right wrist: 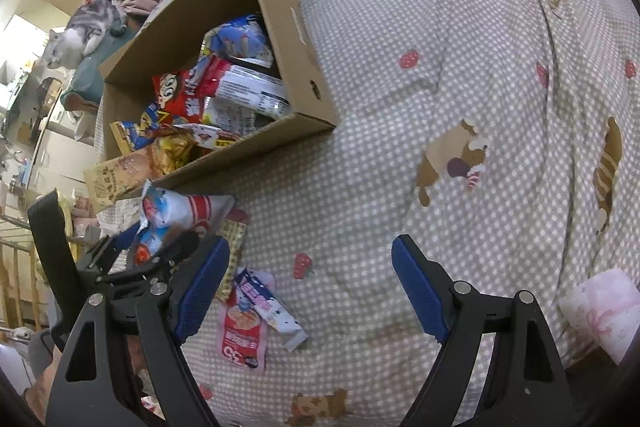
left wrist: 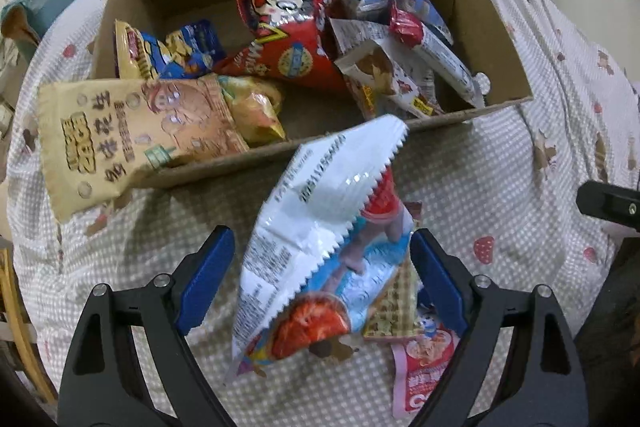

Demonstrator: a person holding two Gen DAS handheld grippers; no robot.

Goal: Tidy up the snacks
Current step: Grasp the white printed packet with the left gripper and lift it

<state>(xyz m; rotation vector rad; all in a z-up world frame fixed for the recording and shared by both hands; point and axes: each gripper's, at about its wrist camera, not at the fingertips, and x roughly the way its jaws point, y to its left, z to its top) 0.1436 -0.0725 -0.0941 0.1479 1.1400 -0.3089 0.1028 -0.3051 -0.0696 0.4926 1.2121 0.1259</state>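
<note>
the bed cover (right wrist: pixel 460 75), checked and printed with strawberries and animals, fills most of both views; on it sits the cardboard box (left wrist: pixel 492 11), open-topped and already well loaded: a red cartoon bag (left wrist: pixel 288 39), a blue and yellow bag (left wrist: pixel 176 51), a white bar with a red end (left wrist: pixel 436 55) and others lie inside, while a tan cookie bag (left wrist: pixel 132 139) hangs over the near wall at the left corner, only half in; so a good part of the sorting looks done.

what is left lies outside the box, on the cover just in front of it; the largest is the white and blue snack bag (left wrist: pixel 316 251), standing up between the blue pads of the left gripper (left wrist: pixel 324 279); the jaws are wide apart, the left pad clearly off the bag, the right pad close beside it though contact cannot be told; it reads as not gripped yet.

smaller still, a waffle-print packet (left wrist: pixel 396 307) sits under that bag, a pink sachet (right wrist: pixel 242 335) beside it, and a thin lilac stick pack (right wrist: pixel 272 311) lies across the sachet; these remain to be boxed.

the right gripper (right wrist: pixel 310 287) hovers over bare cover, jaws spread, nothing between them.
</note>
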